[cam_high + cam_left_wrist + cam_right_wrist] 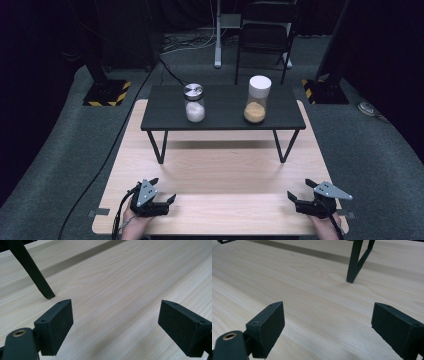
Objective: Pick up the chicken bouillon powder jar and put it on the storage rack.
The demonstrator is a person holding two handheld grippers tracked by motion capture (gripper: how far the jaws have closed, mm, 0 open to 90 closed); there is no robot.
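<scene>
1. Jars first: a clear glass jar with a silver metal lid and white grains and a taller clear jar with a white cap and orange-brown powder stand upright on a low black shelf, well ahead of both claws.
2. Left claw rests low over the pale wooden tabletop, released, jaws wide with nothing between them; the silver-lidded jar lies ahead and slightly to its right.
3. Right claw is likewise released and empty; the white-capped jar lies ahead and to its left.
4. Judged step: reaching for a jar. Lift each claw above the shelf edge, approach level, centre the jaws around the glass body below the lid, and close gently so neither jar tips.
</scene>
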